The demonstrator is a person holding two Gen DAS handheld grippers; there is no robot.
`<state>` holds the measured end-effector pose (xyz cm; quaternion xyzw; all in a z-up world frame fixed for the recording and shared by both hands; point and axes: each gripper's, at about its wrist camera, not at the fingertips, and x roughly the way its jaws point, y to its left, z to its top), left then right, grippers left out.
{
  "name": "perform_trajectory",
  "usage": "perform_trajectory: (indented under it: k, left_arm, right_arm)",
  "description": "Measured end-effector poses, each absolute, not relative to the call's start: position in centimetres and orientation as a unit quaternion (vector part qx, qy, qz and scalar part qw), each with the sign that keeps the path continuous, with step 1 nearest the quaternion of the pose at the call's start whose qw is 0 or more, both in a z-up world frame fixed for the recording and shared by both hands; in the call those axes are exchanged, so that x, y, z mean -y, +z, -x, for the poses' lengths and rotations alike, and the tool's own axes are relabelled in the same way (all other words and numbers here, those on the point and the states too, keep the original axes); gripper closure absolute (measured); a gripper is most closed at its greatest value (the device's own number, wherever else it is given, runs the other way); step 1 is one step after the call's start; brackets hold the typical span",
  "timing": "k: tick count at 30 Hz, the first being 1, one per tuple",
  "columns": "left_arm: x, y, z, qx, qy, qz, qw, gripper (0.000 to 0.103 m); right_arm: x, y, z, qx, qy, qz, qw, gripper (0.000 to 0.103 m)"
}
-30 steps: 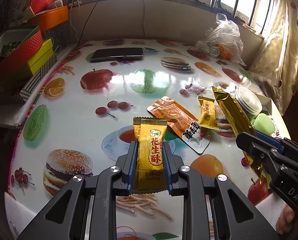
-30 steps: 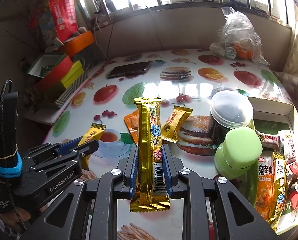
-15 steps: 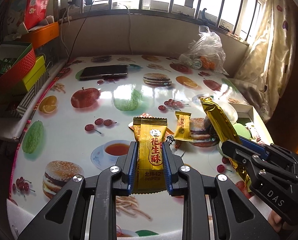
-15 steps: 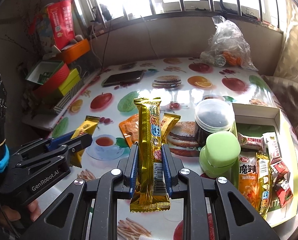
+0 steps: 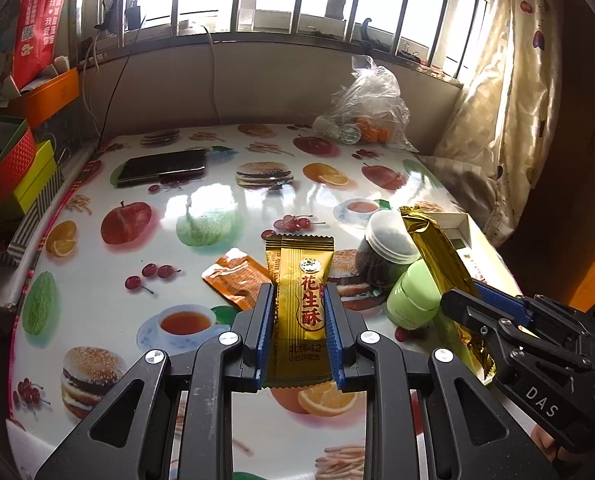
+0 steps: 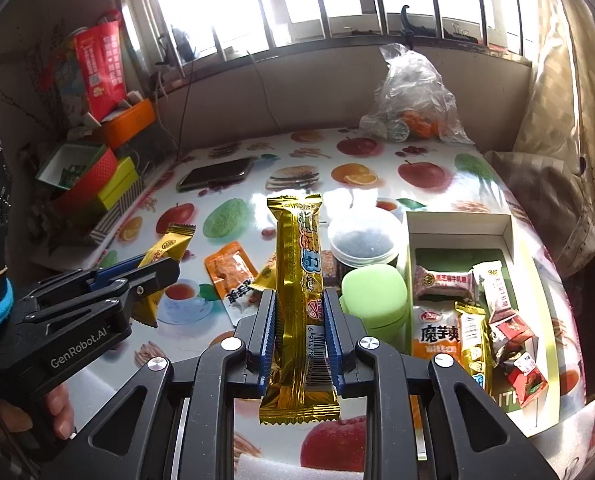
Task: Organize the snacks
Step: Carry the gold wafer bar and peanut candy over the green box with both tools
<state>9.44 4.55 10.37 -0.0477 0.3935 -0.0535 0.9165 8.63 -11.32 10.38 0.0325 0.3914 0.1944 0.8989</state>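
My left gripper [image 5: 299, 320] is shut on a yellow peanut-candy packet [image 5: 300, 304] and holds it upright above the table. My right gripper [image 6: 299, 320] is shut on a long gold snack bar [image 6: 299, 280], also raised. The bar shows in the left wrist view [image 5: 437, 256] at the right. An orange sachet [image 6: 231, 276] and a small yellow packet [image 6: 265, 276] lie on the fruit-print table [image 6: 377, 160]. A white box [image 6: 459, 224] at the right holds several packed snacks.
A clear lidded jar [image 6: 363, 242] and a green jar [image 6: 373, 296] stand left of the box. A phone [image 6: 217, 174] lies far left. A plastic bag [image 6: 411, 100] sits at the back. Stacked boxes [image 6: 93, 176] line the left edge.
Both grippers have risen and pulled back from the table with their snacks. The view now takes in more of the window and the box.
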Motion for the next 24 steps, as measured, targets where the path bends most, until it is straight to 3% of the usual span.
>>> perform_trajectory:
  k: [24]
  left_arm:
    - [6.7,11.0,-14.0,-0.411,-0.166,0.028,0.896,0.078]
  right_arm:
    - [22.7,8.8,-8.0,-0.406,0.065,-0.064,0.909,0.081]
